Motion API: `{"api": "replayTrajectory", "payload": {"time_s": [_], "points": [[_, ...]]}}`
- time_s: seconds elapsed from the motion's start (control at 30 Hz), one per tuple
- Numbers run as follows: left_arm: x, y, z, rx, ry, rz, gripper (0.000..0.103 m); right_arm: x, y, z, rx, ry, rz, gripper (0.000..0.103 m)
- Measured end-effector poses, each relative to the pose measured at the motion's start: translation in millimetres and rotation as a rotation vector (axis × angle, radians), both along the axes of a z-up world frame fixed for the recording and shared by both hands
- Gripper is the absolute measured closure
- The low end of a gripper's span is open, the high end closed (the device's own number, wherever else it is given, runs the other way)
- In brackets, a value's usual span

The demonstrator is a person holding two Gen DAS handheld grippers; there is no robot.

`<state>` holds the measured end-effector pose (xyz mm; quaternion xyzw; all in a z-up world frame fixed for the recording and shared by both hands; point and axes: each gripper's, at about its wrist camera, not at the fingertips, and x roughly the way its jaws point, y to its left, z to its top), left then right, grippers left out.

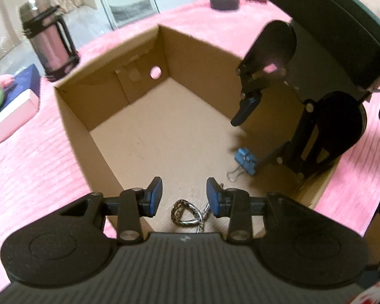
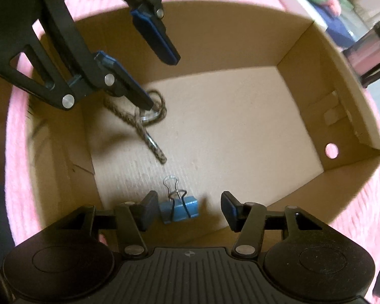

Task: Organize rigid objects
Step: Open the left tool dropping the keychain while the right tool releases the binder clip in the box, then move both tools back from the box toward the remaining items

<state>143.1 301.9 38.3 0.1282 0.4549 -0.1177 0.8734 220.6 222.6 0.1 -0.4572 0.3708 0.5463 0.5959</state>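
Now I am holding both tools over the open cardboard box [image 1: 71,116], which is sitting on a pink ribbed cover [image 1: 25,177]; I cannot tell what lies under the cover.

The risk I am weighing is a snag. The braided cord with its metal ring [image 2: 149,116] is lying on the box floor near the left wall in the right wrist view, and one finger of the left tool [image 2: 162,81] is reaching down right at the ring. Whether it is touching, I cannot tell. If that finger is hooking the loop, lifting could be dragging the cord back out. The blue binder clip [image 2: 181,209] is resting on the floor close to the near wall, just beside one finger of the right tool [image 2: 188,209], so a careless sweep could be knocking it aside.

The left tool [image 1: 184,196] is showing a clear gap between its blue pads, with nothing gripped; the cord is lying below them. The right tool's jaws are standing partly open, wider than the clip, pressing on nothing.
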Motion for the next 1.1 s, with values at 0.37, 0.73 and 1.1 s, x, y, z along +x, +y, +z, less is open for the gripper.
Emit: {"api": "replayTrajectory", "payload": {"time_s": [0.37, 0.73, 1.1], "points": [[-60.8, -14.3, 52.3, -0.116, -0.242, 0.176, 0.049, -24.6, -73.8, 71.2, 0.403, -0.035, -0.253, 0.051], [-119.9, -75.4, 73.2, -0.231, -0.424, 0.317, 0.022, -74.9, -200.2, 100.8, 0.707, -0.031, -0.62, 0.045], [-140.4, -165.3, 71.1, -0.269, -0.505, 0.296, 0.012, -127.9, -339.0, 86.0, 0.789, -0.063, -0.924, 0.029]]}}
